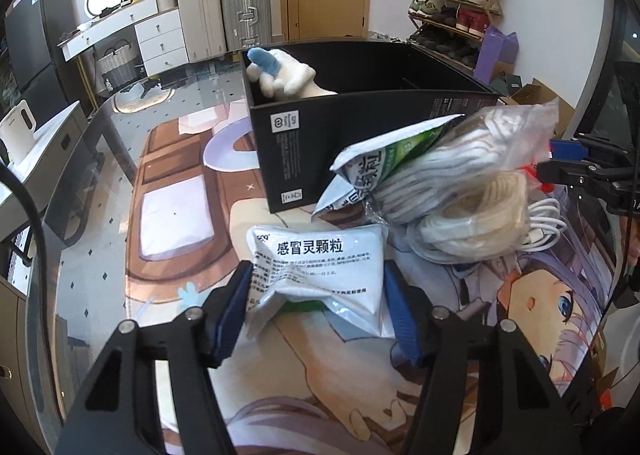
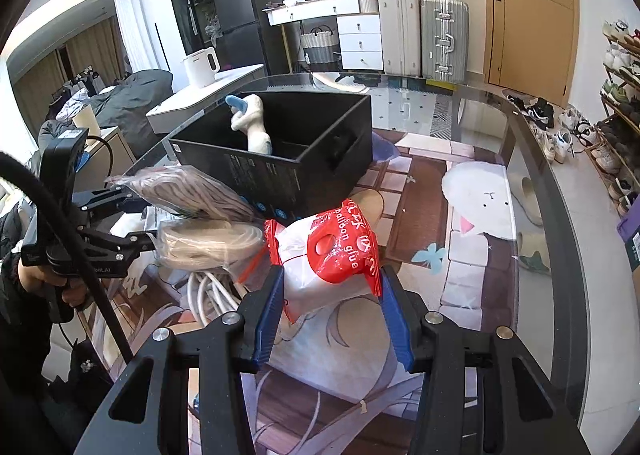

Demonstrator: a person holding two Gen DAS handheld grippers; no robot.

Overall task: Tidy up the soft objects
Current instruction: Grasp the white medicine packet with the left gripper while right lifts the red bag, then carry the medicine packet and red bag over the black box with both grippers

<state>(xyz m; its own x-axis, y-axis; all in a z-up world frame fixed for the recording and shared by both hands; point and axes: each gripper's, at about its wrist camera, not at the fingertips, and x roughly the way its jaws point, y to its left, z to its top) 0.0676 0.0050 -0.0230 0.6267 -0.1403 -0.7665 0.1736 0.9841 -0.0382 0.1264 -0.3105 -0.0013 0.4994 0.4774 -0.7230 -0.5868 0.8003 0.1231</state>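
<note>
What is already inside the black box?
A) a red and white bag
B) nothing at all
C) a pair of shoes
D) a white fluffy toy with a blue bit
D: a white plush toy with a blue part pokes up out of the black box; the red and white bag sits outside it, between the right gripper's fingers.

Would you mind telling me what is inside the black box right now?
A white plush toy with a blue part sticks up in the near-left corner of the black box. A divider shows inside. The box floor and the rest of its contents are hidden by its walls.
</note>
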